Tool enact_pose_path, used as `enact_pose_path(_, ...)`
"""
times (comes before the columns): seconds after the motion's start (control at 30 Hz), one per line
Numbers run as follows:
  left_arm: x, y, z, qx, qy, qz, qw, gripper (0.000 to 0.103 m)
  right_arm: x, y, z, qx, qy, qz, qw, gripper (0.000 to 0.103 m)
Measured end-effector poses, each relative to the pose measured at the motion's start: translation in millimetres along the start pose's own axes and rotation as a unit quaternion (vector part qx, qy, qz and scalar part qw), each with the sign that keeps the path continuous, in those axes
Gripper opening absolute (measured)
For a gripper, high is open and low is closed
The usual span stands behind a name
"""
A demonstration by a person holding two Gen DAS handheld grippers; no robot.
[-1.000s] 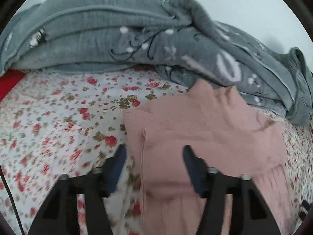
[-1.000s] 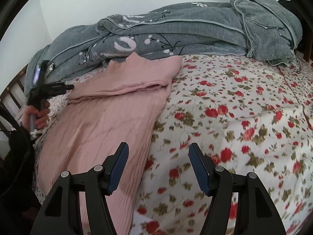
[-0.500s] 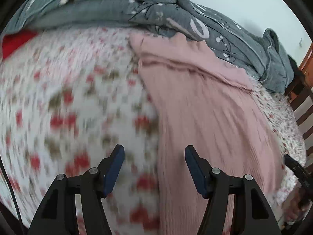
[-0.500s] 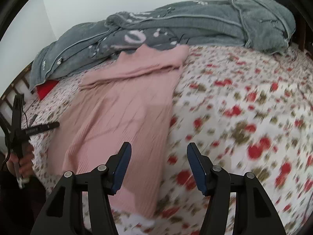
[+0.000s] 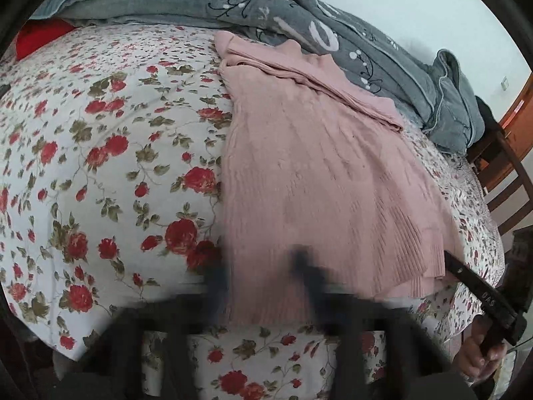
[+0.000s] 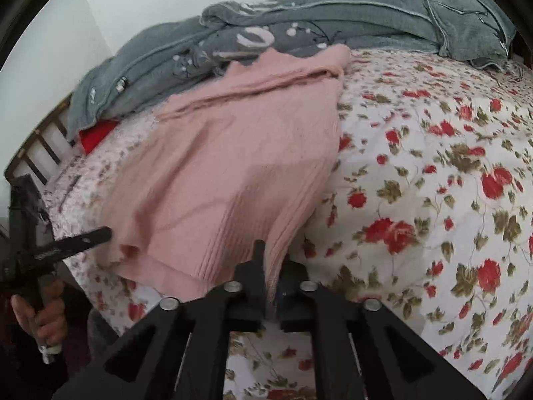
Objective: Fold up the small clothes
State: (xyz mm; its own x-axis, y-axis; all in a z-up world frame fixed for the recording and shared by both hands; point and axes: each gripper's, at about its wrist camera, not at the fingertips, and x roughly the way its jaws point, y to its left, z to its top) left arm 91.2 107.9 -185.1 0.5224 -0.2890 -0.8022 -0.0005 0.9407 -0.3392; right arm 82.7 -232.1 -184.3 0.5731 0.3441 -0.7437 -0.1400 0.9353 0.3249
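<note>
A pink knit garment [image 5: 316,166] lies flat on the floral bedsheet [image 5: 100,166], with its top part folded over at the far end. My left gripper [image 5: 260,266] is blurred at the near hem. Its jaws are closing, still apart, with the hem's left corner between them. In the right wrist view the garment [image 6: 233,153] runs away from my right gripper [image 6: 271,266]. Those jaws are closing and stand almost together, pinching the hem's right corner. Each camera also catches the other gripper at the hem: the left gripper [image 6: 106,232] and the right gripper [image 5: 449,260].
A grey quilt [image 5: 200,0] is heaped along the far side of the bed, touching the garment's top. Something red [image 5: 40,36] peeks out beneath it. Wooden bed rails [image 5: 506,166] stand at the side. A person's hand [image 6: 43,316] holds the left gripper's handle.
My left gripper swept from the garment's top back to its near hem and its jaws narrowed. My right gripper moved left onto the hem's corner and its jaws came together.
</note>
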Motion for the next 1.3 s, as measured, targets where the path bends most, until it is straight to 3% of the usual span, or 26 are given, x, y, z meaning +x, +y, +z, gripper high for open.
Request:
enact_pose_path(0.13, -16.2, 4.1, 3.8, 0.000, -0.007, -0.004, 1.0000, 0.010, -21.9, -6.5, 0.1, 0.005, -0.023, -0.011, 1.000, 0.005)
enact_pose_path(0.33, -33.3, 19.5, -1.0, -0.024, -0.016, -0.018, 0.9994, 0.009, -42.2, -26.7, -5.2, 0.030, -0.030, 0.010, 0.999, 0.004)
enact_pose_path(0.87, -70.3, 18.1, -53.7, -0.009, -0.032, -0.010, 0.9994, 0.009, -85.2, -12.8, -53.6, 0.006, -0.027, 0.014, 1.000, 0.004)
enact_pose_path(1.3, -98.8, 10.9, -62.6, -0.013, -0.039, -0.026, 0.9988, 0.010, -114.5, -14.1, -64.3, 0.027, -0.039, 0.040, 0.998, 0.004)
